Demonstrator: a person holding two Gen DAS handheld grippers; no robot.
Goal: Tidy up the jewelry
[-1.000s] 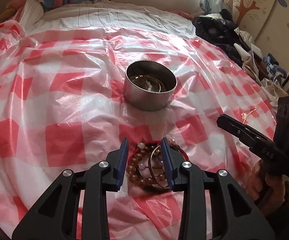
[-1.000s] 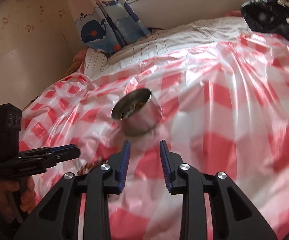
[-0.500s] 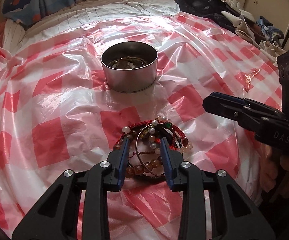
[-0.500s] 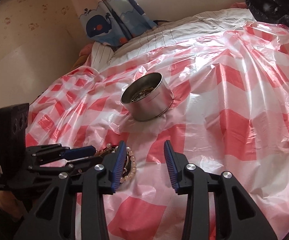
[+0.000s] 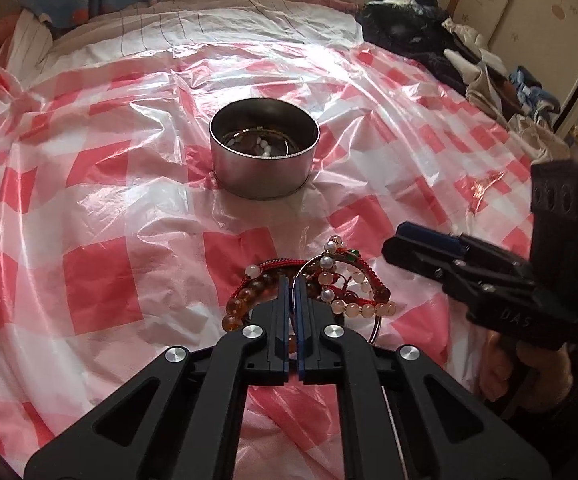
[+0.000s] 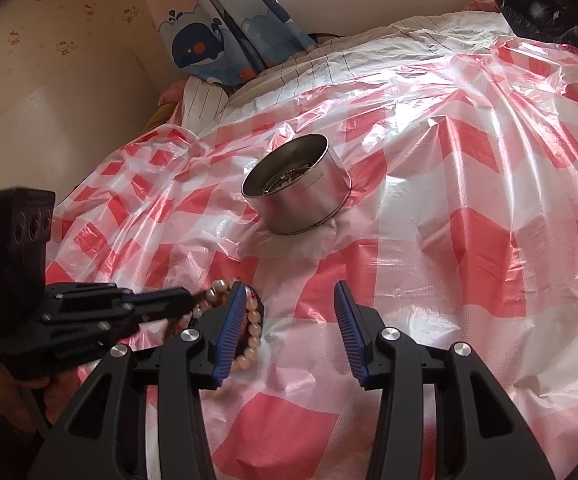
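Two grippers work over a red-and-white checked plastic sheet [image 5: 97, 272] spread on a bed. Far left in the rt wrist view, a hand [image 6: 5, 396] holds the left gripper [image 5: 291, 284], pointing right into the pile of bracelets [image 5: 341, 288]. Its jaws have just been closing & now sit pinched together w/ almost no gap, tips down in the pile; whether a strand is actually caught between them can't be made out. Bracelets are amber beads, pale beads, red cord & a thin metal bangle [image 5: 375, 326], lying on the sheet near the camera. Behind them, well apart, stands a round metal tin [image 5: 264, 152], upright, w/ some jewelry already inside. Right of the pile, the right gripper [image 6: 291, 300] has jaws that have just been opening, now about half wide, nothing between them; its left finger is just beside the beads.
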